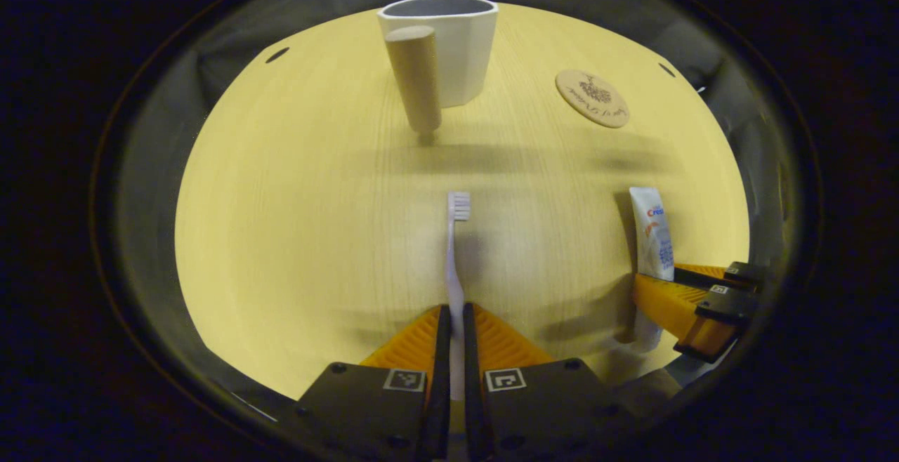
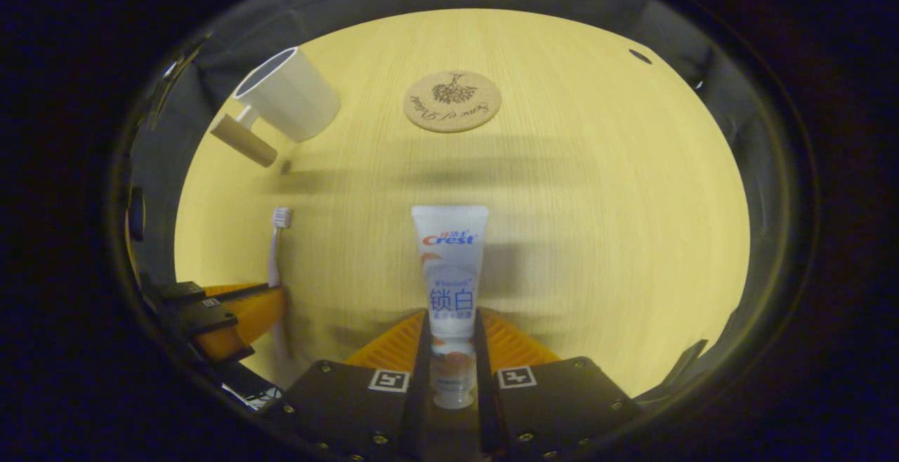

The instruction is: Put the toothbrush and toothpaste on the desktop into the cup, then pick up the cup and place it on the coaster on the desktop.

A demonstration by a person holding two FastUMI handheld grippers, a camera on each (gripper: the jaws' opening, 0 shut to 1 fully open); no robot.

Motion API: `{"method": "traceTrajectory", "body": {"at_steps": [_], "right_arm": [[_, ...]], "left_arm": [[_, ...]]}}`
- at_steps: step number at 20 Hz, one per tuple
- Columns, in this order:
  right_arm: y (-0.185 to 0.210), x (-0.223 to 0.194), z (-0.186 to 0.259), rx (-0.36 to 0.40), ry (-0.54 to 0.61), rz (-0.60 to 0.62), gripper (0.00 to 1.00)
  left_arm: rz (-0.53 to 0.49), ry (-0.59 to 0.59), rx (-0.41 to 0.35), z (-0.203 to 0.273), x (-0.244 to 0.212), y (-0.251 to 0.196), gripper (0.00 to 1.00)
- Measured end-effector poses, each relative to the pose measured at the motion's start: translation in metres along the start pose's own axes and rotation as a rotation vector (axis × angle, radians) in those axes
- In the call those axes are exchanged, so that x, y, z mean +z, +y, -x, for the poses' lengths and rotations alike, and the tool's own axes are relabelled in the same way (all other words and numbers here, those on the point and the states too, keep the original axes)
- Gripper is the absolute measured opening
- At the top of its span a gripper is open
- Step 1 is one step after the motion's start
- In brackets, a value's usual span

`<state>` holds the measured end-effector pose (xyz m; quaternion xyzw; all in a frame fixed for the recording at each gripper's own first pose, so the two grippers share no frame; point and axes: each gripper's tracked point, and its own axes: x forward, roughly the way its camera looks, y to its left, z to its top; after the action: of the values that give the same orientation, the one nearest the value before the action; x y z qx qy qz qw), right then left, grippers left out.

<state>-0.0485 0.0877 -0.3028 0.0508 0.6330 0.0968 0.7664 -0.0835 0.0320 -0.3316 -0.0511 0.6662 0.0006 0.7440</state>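
While the left tongs (image 1: 455,325) pinch the toothbrush (image 1: 456,251) and the right tongs (image 2: 451,339) clamp the toothpaste (image 2: 449,265), both need carrying over the cup (image 1: 442,44).

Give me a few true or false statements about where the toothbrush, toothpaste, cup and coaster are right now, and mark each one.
1. The left hand-held gripper is shut on the toothbrush. True.
2. The toothpaste is already in the cup. False: the right hand-held gripper holds it between both fingers.
3. The cup stands on the coaster. False: it stands apart from it on the desktop.
4. The coaster has nothing on it. True.
5. The cup has a wooden handle. True.
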Motion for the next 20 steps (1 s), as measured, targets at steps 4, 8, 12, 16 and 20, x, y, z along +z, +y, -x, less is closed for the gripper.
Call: {"method": "traceTrajectory", "body": {"at_steps": [4, 8, 12, 16, 20], "right_arm": [[0.0, 0.001, -0.001, 0.003, -0.016, -0.014, 0.3], [0.004, 0.001, 0.001, 0.028, -0.028, -0.015, 0.24], [0.003, 0.002, 0.004, 0.031, -0.045, -0.032, 0.24], [-0.002, 0.012, 0.016, 0.024, -0.096, -0.036, 0.28], [-0.004, 0.021, 0.03, 0.025, -0.157, -0.046, 0.27]], "left_arm": [[-0.011, -0.008, -0.022, 0.0, 0.0, 0.002, 0.2], [-0.026, -0.027, -0.051, 0.002, -0.001, -0.001, 0.1], [-0.03, -0.058, -0.056, 0.009, 0.001, -0.001, 0.1], [-0.018, -0.13, -0.056, 0.024, 0.01, -0.001, 0.1], [0.001, -0.219, -0.051, 0.045, 0.02, 0.005, 0.1]]}}
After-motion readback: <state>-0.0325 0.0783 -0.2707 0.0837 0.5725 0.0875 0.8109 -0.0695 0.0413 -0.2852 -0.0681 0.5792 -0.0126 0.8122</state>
